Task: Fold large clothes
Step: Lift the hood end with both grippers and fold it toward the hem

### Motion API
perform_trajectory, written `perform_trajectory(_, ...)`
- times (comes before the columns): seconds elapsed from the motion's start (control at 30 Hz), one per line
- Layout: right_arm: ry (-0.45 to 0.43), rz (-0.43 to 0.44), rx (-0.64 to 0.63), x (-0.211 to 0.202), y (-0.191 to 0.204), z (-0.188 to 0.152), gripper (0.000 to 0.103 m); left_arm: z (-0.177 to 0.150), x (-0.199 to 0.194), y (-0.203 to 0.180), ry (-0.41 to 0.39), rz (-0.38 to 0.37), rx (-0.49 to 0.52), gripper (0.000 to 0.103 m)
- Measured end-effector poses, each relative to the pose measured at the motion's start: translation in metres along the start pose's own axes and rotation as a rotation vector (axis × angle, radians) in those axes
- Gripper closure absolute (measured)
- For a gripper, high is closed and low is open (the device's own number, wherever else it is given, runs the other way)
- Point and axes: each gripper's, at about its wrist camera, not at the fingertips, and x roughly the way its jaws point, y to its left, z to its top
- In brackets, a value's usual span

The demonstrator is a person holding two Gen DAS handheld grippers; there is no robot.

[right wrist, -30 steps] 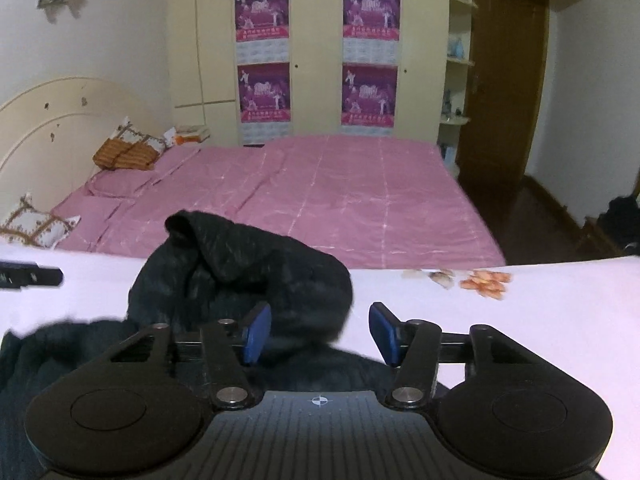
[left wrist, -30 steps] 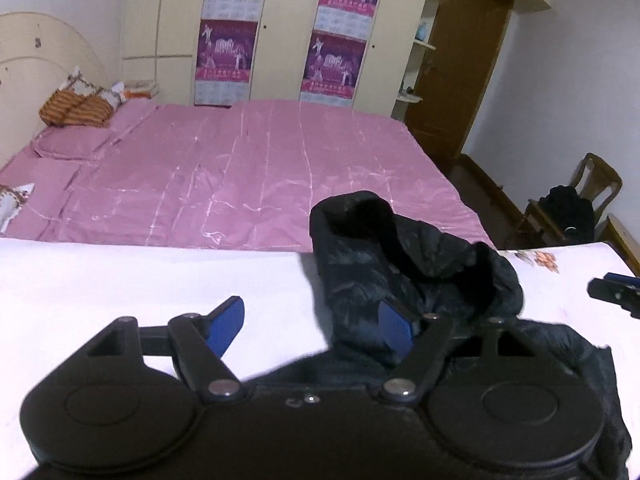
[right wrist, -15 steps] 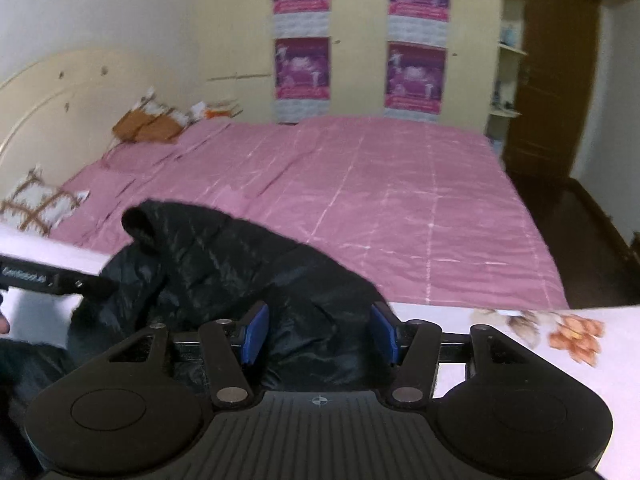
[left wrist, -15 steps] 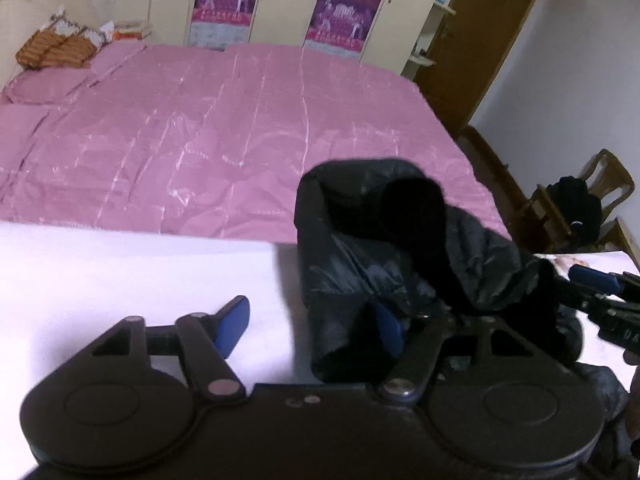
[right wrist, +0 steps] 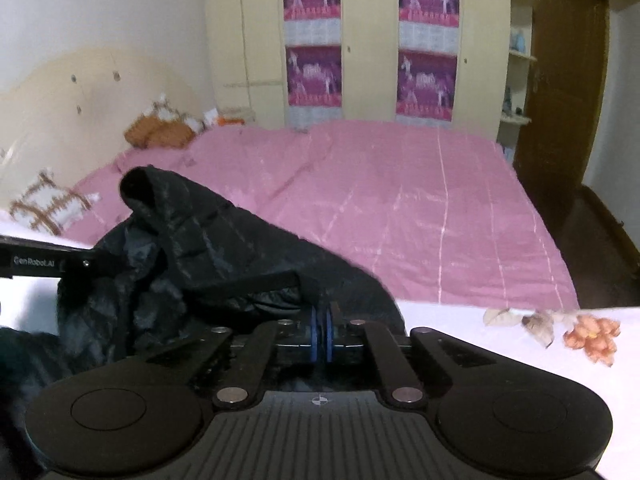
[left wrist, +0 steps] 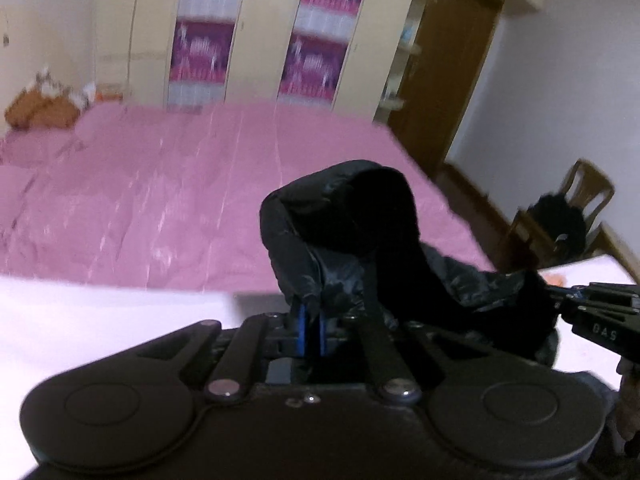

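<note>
A black puffy quilted jacket (left wrist: 360, 236) is bunched on a white sheet (left wrist: 80, 320). My left gripper (left wrist: 310, 332) is shut on a fold of the jacket, which hangs up and over its blue pads. My right gripper (right wrist: 320, 334) is shut on another part of the jacket (right wrist: 208, 248), its blue pads pressed together under the cloth. The right gripper also shows at the right edge of the left wrist view (left wrist: 592, 316). The left gripper shows at the left edge of the right wrist view (right wrist: 48, 260).
A pink bed (right wrist: 400, 208) lies beyond the white sheet, with cushions (right wrist: 160, 132) at its head. A wardrobe with purple posters (right wrist: 426, 40) and a brown door (right wrist: 560, 100) stand behind. A wooden chair (left wrist: 576, 208) holding dark clothes is at the right.
Both grippers were open over the jacket and have now shut on it. The jacket's bunched top has lifted and both views have tilted upward.
</note>
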Motion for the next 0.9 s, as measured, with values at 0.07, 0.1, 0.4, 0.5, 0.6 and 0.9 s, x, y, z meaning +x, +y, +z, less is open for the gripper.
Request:
perform_trajectory(0.07, -0.04, 0.016, -0.014, -0.026, 0.003, 0.003, 0.1, -0.004, -0.03, -0.008, -0.059, -0.014, 0.02, 0.098)
perform_trajectory(0.1, -0.06, 0.025, -0.021, -0.041, 0.005, 0.003, 0.1, -0.008, -0.046, -0.012, -0.087, -0.017, 0.037, 0.098)
perform_trajectory(0.4, -0.25, 0.022, -0.155, -0.174, 0.047, -0.061, 0.1, -0.093, -0.156, -0.044, -0.261, -0.026, 0.149, 0.097)
perform_trajectory(0.5, -0.267, 0.019, -0.187, -0.197, 0.063, -0.097, 0.1, -0.128, -0.175, -0.054, -0.263, -0.036, 0.166, 0.097)
perform_trajectory(0.6, -0.222, 0.021, -0.183, -0.206, 0.075, -0.135, 0.1, -0.154, -0.183, -0.059, -0.223, -0.022, 0.164, 0.097)
perform_trajectory(0.9, -0.198, 0.039, -0.059, -0.242, 0.06, -0.164, 0.033, -0.167, -0.188, -0.041, -0.172, -0.019, 0.138, 0.097)
